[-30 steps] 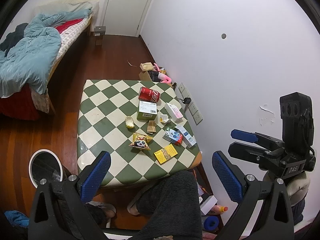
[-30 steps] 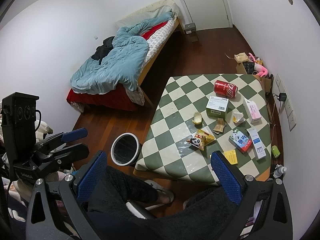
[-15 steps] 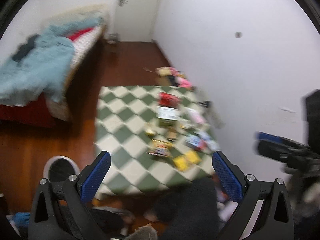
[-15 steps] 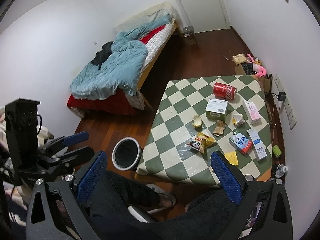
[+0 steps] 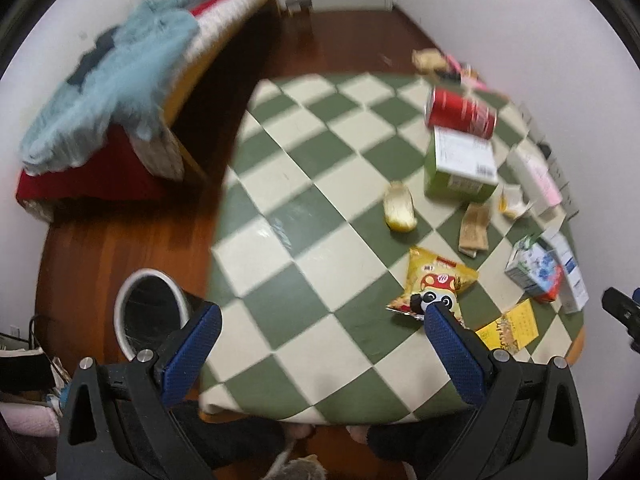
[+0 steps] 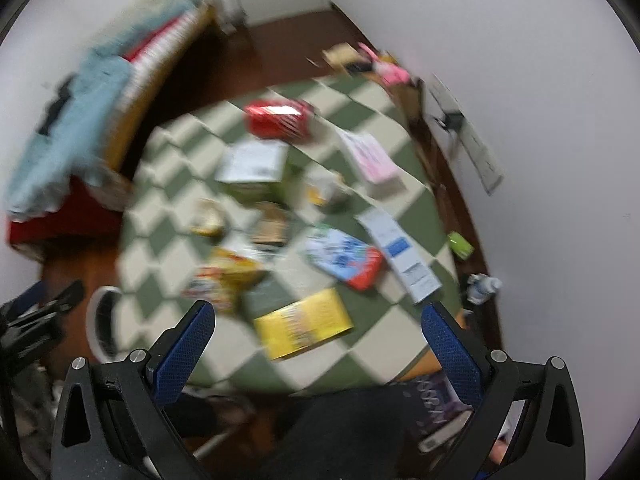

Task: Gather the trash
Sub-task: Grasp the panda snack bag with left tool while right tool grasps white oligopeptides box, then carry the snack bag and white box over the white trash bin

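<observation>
Here, both your left gripper point(image 5: 322, 320) and right gripper point(image 6: 318, 320) are spread wide and empty, ready for a first pick. The trash, including the snack bag point(image 5: 434, 284), lies on the checkered table point(image 5: 304, 200); the bin point(image 5: 150, 312) stands just beside its edge for short drops.

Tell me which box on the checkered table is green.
The green box with the white label on top, just in front of the red can. The other boxes are white, pink or blue.
</observation>
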Demonstrator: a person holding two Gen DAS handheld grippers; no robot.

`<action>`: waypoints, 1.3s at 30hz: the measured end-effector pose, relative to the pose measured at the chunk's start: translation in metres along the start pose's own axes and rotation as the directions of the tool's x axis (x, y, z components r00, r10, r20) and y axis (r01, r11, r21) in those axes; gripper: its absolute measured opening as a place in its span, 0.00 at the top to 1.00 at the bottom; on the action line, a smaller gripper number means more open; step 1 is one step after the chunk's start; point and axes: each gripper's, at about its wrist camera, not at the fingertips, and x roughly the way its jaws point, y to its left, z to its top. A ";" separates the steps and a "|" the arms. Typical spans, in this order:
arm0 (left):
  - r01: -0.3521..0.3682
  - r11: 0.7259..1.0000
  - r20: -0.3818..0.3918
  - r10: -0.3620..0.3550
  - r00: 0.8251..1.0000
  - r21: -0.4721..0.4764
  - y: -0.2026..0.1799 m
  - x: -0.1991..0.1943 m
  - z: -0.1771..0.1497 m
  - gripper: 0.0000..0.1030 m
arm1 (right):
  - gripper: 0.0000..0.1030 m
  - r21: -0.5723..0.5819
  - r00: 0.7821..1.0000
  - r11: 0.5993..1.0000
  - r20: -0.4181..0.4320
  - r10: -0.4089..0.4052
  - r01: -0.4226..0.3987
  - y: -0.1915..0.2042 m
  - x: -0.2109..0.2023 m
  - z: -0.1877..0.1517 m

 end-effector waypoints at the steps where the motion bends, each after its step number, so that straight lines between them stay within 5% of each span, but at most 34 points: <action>1: 0.009 1.000 -0.024 -0.009 1.000 0.004 -0.007 0.012 0.002 0.00 | 0.04 -0.001 0.999 0.999 -0.022 -0.032 0.032 -0.008 0.020 0.003; 4: 0.025 0.998 -0.067 -0.022 0.997 0.049 -0.032 0.036 0.008 0.00 | 0.26 -0.004 0.991 0.995 -0.096 -0.095 0.096 -0.032 0.068 0.008; 11: 0.072 0.967 -0.175 -0.029 0.984 0.246 -0.094 0.094 0.023 0.00 | 0.26 -0.051 0.968 0.988 -0.195 -0.154 0.147 -0.060 0.132 0.019; 14: 0.092 0.957 -0.192 -0.039 0.981 0.274 -0.106 0.108 0.024 0.00 | 0.26 -0.062 0.973 0.988 -0.174 -0.152 0.144 -0.065 0.136 0.026; 17: 0.122 0.955 -0.209 -0.065 0.976 0.270 -0.112 0.116 0.023 0.07 | 0.35 -0.057 0.970 0.989 -0.192 -0.148 0.139 -0.071 0.140 0.031; 22: 0.184 0.953 -0.239 -0.125 0.963 0.243 -0.113 0.119 0.016 0.43 | 0.35 -0.035 0.966 0.994 -0.232 -0.110 0.105 -0.077 0.152 0.028; 24: 0.166 0.957 -0.221 -0.113 0.969 0.237 -0.113 0.112 0.013 0.46 | 0.40 -0.030 0.964 0.994 -0.242 -0.109 0.105 -0.079 0.160 0.027; 25: 0.163 0.958 -0.219 -0.112 0.969 0.234 -0.113 0.111 0.012 0.47 | 0.51 -0.001 0.964 0.996 -0.252 -0.083 0.086 -0.080 0.163 0.024; 31: 0.121 0.981 -0.206 -0.089 0.975 0.152 -0.086 0.099 -0.012 0.48 | 0.55 0.248 0.961 0.967 -0.277 0.020 0.052 -0.099 0.147 -0.007; 35: 0.143 0.983 -0.202 -0.118 0.972 0.115 -0.064 0.098 -0.024 0.46 | 0.53 0.285 0.951 0.958 -0.300 0.079 0.011 -0.092 0.139 -0.033; 37: 0.138 0.982 -0.202 -0.110 0.973 0.129 -0.064 0.102 -0.023 0.45 | 0.41 0.254 0.956 0.967 -0.290 0.053 0.023 -0.082 0.138 -0.036; 39: 0.133 0.982 -0.198 -0.104 0.975 0.136 -0.064 0.103 -0.023 0.46 | 0.41 0.219 0.961 0.975 -0.276 0.015 0.048 -0.074 0.140 -0.034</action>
